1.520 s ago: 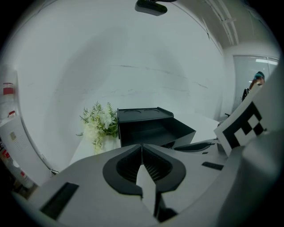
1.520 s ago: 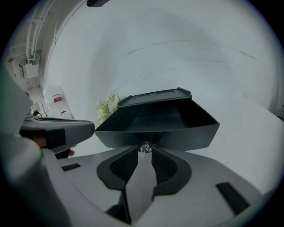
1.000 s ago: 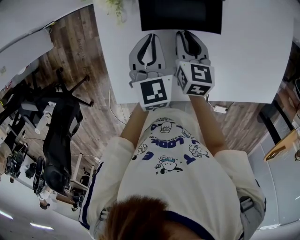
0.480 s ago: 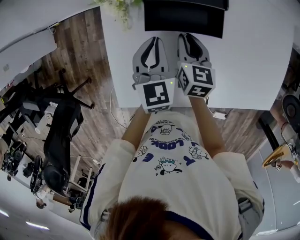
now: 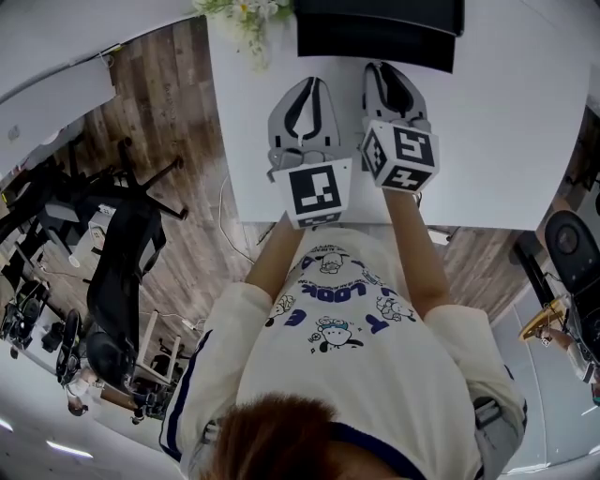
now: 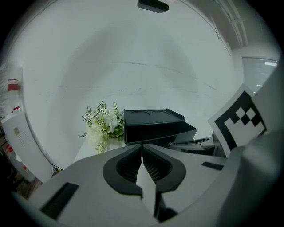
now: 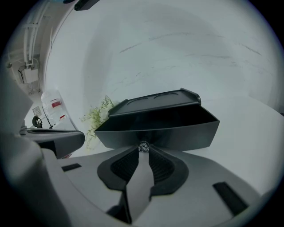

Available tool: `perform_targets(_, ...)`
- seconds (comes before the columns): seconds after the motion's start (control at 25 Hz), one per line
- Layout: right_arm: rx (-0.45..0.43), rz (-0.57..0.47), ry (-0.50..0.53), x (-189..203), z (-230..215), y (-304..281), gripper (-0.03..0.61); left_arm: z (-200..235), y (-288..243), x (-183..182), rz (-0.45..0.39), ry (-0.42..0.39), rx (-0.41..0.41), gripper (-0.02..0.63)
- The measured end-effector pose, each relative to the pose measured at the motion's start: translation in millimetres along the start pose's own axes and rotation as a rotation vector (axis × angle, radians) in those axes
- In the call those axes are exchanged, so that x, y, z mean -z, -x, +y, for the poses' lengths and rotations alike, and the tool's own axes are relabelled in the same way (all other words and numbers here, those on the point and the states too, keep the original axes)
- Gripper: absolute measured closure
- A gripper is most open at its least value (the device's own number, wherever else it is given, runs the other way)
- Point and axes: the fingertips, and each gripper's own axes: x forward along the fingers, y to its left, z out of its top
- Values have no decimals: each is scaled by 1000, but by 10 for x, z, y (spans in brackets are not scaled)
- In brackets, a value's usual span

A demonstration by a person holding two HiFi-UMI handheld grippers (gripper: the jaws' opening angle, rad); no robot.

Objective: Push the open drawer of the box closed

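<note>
A black box [image 5: 375, 28] stands at the far side of the white table [image 5: 506, 141], its drawer [image 7: 164, 128] pulled out and open. My right gripper [image 7: 143, 153] is shut, its tips right at the small shiny knob [image 7: 143, 146] on the drawer front. In the head view the right gripper [image 5: 386, 67] reaches the drawer's front edge. My left gripper [image 5: 302, 84] is shut too and empty, a little short of the box and to its left. From the left gripper view the box [image 6: 153, 119] sits ahead beyond the left gripper [image 6: 142, 147].
A bunch of white flowers with green leaves [image 5: 242, 13] stands left of the box, also ahead of the left gripper as flowers [image 6: 104, 126]. A black office chair [image 5: 122, 253] stands on the wooden floor left of the table. The table's near edge runs just behind the marker cubes.
The head camera has shifted, so table and box sit lower in the picture. Both grippers stay shut and keep their place in front of the box.
</note>
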Motion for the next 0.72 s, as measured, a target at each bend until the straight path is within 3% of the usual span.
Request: perform_targets(0.72, 6, -22, 5, -313, -100, -327, 492, -27, -139, 75, 35, 9, 17, 592)
